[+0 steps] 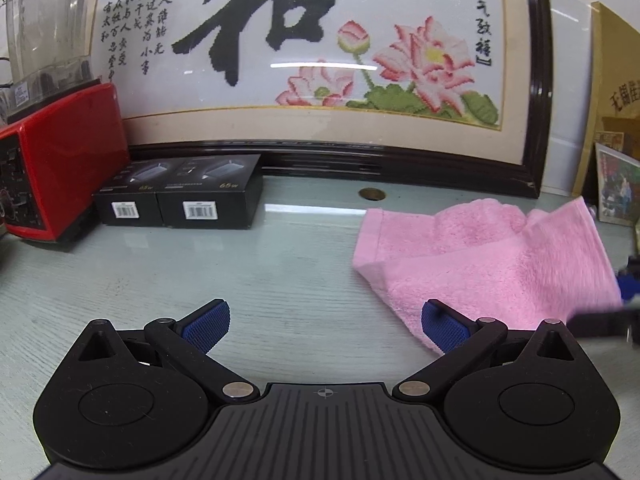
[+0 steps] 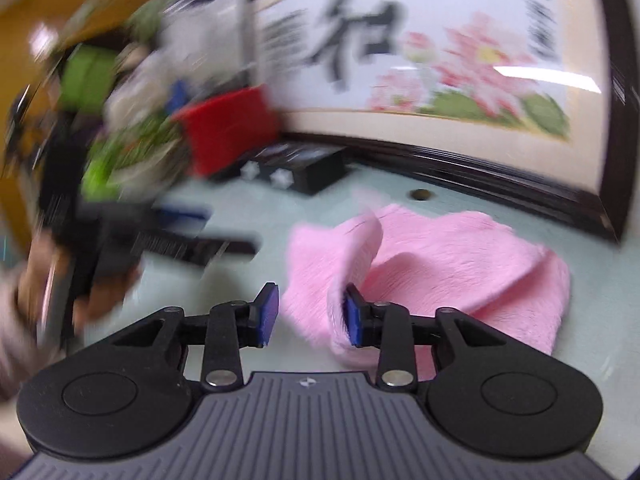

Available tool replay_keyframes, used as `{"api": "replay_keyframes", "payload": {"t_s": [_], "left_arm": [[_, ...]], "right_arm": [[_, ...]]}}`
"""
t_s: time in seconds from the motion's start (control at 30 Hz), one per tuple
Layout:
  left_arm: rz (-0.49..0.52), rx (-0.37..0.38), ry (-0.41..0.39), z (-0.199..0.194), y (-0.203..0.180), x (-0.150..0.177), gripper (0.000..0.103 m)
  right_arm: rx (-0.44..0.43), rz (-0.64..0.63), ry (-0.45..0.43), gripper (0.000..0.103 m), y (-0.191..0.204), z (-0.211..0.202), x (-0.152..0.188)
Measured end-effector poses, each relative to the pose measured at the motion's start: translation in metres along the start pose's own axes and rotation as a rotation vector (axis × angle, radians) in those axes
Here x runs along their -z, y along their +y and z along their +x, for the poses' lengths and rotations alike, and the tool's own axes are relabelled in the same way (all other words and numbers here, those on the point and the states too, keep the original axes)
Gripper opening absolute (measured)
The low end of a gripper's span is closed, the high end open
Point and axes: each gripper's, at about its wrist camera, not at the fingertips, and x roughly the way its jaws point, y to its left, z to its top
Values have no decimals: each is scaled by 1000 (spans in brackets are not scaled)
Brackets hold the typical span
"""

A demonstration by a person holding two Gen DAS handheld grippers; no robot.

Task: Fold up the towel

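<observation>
A: Where is the towel (image 1: pixel 488 264) now?

B: It lies on the pale table (image 1: pixel 280 280), in front of the big framed picture (image 1: pixel 304 56). It is pink and not flat. In the left view one layer is folded over another, and the near corner reaches to the right finger of the left gripper (image 1: pixel 326 326).

A: Does the left gripper hold it?

B: No. Its fingers stand wide apart above the table, and nothing is between them. The towel only passes behind the right blue pad (image 1: pixel 444 326).

A: And the right gripper (image 2: pixel 310 316)?

B: It is also apart, though less wide. One flap of the towel (image 2: pixel 440 264) stands up and curls just beside its right pad (image 2: pixel 354 320). I cannot tell if the cloth touches the pad. The gap between the fingers shows the towel and the table behind it.

A: What else is there?

B: Two black boxes (image 1: pixel 180 196) with barcodes stand near the frame, beside a red appliance (image 1: pixel 60 160). The right view is much blurred on its left side; I see there a hand (image 2: pixel 52 280) holding the other gripper.
</observation>
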Motion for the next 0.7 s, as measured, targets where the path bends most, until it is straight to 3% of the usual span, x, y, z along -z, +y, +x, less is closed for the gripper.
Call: {"api": "replay_keyframes", "payload": {"t_s": [0.17, 0.23, 0.4, 0.57, 0.7], "left_arm": [[50, 107, -18, -5, -16, 0, 103], [69, 149, -25, -7, -22, 1, 103], [60, 296, -68, -17, -29, -2, 103], [-42, 392, -7, -13, -31, -14, 103], [-89, 420, 40, -11, -39, -16, 103]], "right_arm": [[25, -51, 39, 42, 7, 0, 9], [56, -59, 39, 50, 6, 0, 9], [98, -95, 40, 50, 9, 2, 12], [119, -130, 47, 51, 15, 8, 14], [127, -131, 45, 52, 15, 6, 13]]}}
